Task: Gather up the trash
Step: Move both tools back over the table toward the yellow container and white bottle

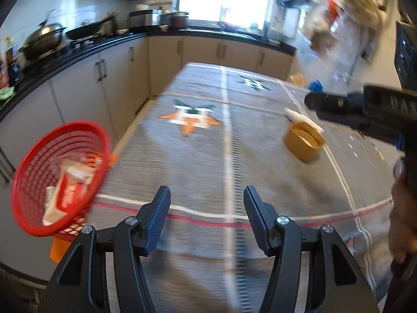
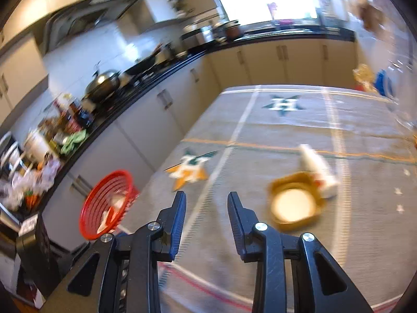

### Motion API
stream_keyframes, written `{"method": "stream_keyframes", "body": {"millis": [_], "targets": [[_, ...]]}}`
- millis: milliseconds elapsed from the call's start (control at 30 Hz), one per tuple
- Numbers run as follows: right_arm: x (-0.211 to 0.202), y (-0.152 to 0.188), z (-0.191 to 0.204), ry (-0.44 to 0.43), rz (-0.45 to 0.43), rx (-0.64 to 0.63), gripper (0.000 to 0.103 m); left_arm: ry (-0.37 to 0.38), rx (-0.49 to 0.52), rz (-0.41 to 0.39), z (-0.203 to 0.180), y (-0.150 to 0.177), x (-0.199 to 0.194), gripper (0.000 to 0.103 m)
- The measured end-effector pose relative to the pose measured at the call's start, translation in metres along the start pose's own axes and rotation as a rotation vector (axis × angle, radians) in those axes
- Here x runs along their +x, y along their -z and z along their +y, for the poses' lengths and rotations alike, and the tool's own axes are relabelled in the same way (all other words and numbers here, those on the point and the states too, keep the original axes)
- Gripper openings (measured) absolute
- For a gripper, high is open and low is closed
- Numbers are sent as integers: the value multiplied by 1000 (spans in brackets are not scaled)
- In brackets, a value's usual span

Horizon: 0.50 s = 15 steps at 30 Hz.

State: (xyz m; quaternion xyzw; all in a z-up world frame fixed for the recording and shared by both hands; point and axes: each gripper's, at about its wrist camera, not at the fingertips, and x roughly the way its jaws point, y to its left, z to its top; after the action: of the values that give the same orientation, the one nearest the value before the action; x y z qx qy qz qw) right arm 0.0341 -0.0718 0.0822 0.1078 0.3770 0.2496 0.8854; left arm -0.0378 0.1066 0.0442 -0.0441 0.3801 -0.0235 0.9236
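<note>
I see a table covered by a grey woven cloth with white lines and star patches (image 1: pixel 198 156); its left edge runs beside cream kitchen cabinets with a black top (image 1: pixel 104 78), leaving only a narrow gap. The far edge stops just short of another cabinet run under a bright window. The middle of the cloth is bare, giving wide room between my two tools.

A red plastic mesh basket (image 1: pixel 31 161) sits at the left edge, tipped so its mouth faces the table's centre; crumpled white and red wrappers (image 1: pixel 70 185) lie inside it. Well apart, toward the right, a squat tan paper bowl (image 2: pixel 294 206) stands upright, mouth up. A white tube-like piece of trash (image 2: pixel 318 169) lies across the bowl's far rim, its long axis running from the far left down to the near right; blur hides its ends.

My left tool (image 1: pixel 207 208) stands about half open with nothing between its fingers. My right tool (image 2: pixel 207 211) is parted more narrowly, also empty, over bare cloth left of the bowl.
</note>
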Motion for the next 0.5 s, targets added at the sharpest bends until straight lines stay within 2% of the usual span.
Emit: {"method": "stream_keyframes", "body": {"millis": [167, 300, 367, 500], "targets": [[-22, -10, -60, 62, -54, 76, 36, 27, 59, 47, -38, -4, 10, 57], [-28, -7, -106, 166, -104, 118, 36, 42, 94, 81, -66, -12, 17, 57], [-25, -5, -122, 196, -88, 147, 36, 54, 104, 105, -79, -21, 23, 57], [-30, -6, -148, 158, -79, 254, 36, 57, 88, 127, -98, -46, 42, 57]]}}
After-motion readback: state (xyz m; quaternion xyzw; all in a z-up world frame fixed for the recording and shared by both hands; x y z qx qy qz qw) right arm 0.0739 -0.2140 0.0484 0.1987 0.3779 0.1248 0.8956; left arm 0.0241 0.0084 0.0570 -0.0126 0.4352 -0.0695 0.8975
